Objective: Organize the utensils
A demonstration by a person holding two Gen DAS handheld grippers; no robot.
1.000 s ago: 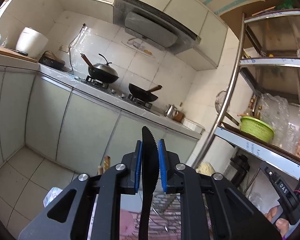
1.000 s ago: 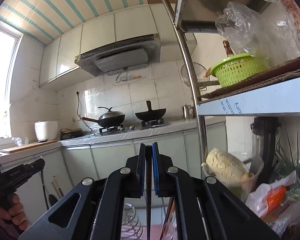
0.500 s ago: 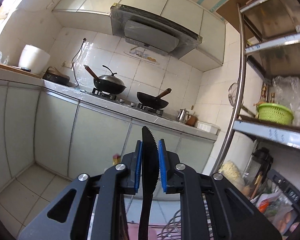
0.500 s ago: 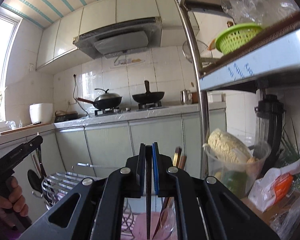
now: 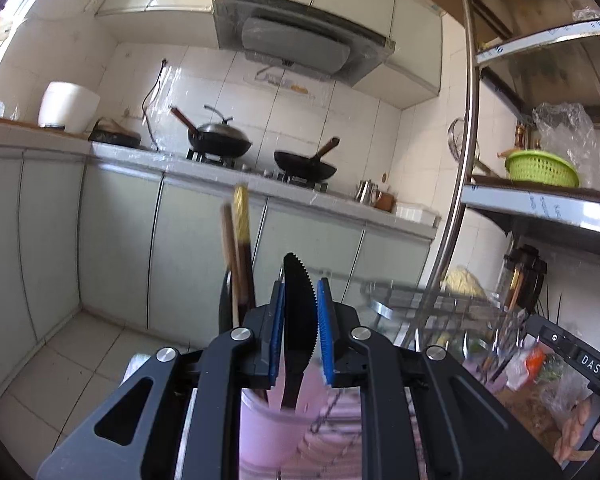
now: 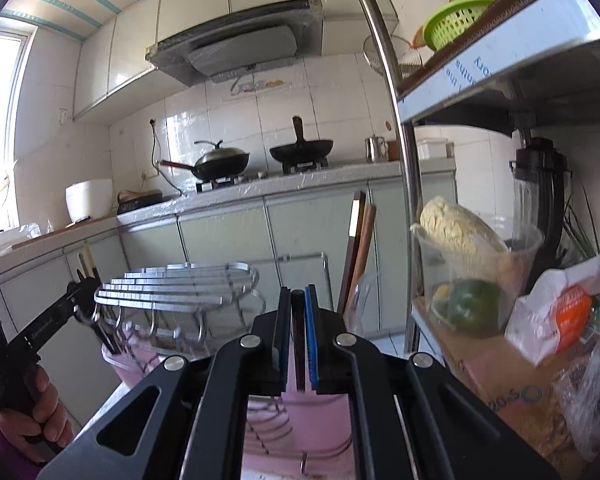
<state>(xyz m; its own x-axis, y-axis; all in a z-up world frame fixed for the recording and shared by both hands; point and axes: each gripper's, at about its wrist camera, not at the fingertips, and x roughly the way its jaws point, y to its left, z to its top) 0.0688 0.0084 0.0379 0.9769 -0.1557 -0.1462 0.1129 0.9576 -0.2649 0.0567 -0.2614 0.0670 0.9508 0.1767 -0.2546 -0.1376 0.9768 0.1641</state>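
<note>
While a black serrated knife (image 5: pixel 298 312) was clamped upright between the blue pads of the left tool (image 5: pixel 299 322), its handle was seen dipping into a pink cup (image 5: pixel 272 420) holding chopsticks (image 5: pixel 239 248). A thin dark utensil (image 6: pixel 298 344) was gripped by the nearly closed right tool (image 6: pixel 298 340) above a wire rack (image 6: pixel 180 284).

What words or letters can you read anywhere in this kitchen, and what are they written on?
"DAS": white letters on the right gripper's black body.
"20" and "S": partial print on the cardboard box.
Blue print on the metal shelf edge: sideways, too blurred to read.
White print on the left gripper's body: too small to read.
Orange packet: print too blurred to read.
</note>
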